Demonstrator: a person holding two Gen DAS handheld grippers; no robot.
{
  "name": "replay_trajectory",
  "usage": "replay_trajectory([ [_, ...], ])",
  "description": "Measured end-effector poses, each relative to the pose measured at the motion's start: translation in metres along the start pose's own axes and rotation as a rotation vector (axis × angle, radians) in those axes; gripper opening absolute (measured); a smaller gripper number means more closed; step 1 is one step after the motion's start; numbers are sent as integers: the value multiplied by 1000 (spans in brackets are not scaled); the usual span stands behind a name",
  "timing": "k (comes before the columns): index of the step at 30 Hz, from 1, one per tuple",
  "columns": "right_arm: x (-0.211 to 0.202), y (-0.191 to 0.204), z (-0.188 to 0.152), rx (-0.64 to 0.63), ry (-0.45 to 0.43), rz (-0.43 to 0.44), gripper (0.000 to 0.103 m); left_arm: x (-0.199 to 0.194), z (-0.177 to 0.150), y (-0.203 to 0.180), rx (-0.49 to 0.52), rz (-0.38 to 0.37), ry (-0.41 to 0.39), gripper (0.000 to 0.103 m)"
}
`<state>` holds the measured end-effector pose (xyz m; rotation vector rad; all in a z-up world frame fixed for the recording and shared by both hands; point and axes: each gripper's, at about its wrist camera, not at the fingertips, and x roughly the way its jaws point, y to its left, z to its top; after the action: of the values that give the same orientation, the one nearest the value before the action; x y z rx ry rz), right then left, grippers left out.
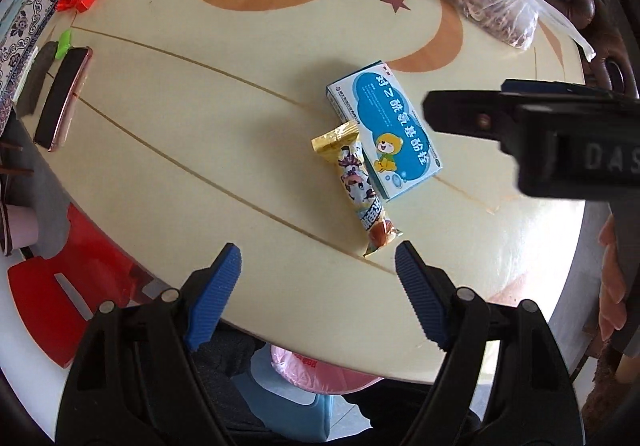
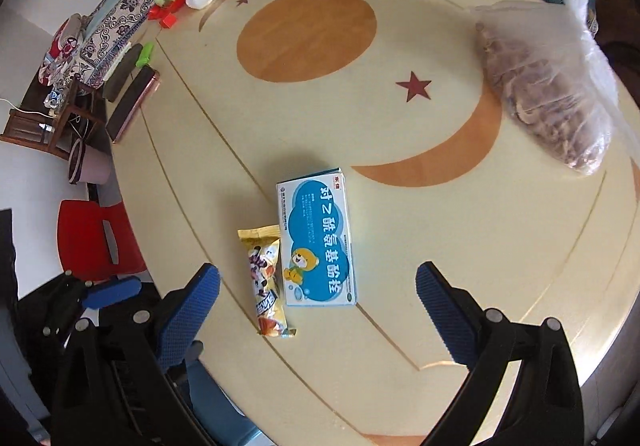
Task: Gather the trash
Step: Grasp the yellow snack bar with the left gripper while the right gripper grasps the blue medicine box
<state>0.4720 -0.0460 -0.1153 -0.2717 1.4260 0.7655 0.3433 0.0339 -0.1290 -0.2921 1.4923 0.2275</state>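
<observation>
Two pieces lay touching on the tabletop (image 2: 460, 246): snack wrapper (image 2: 269, 286) and blue box (image 2: 316, 242), long axes pointing away; right claw (image 2: 318, 310), released, straddled them; left claw (image 1: 318, 286), released, hung nearer the wrapper's end.

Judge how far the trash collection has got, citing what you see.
Nothing looks collected. The left gripper and right gripper are open, holding nothing. The snack wrapper and blue medicine box still lie side by side on the table.
</observation>
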Motion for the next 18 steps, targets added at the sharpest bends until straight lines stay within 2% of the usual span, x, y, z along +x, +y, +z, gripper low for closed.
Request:
replay_trajectory([
  [8,57,12,23,-42,106,-23,96,38,5,-6,-65,9,40,78],
  [15,95,18,27,-54,166,-92,96,63,7,3,-107,27,67,78],
  [18,106,19,27,-53,175,-102,97,69,10,11,-143,3,70,78],
])
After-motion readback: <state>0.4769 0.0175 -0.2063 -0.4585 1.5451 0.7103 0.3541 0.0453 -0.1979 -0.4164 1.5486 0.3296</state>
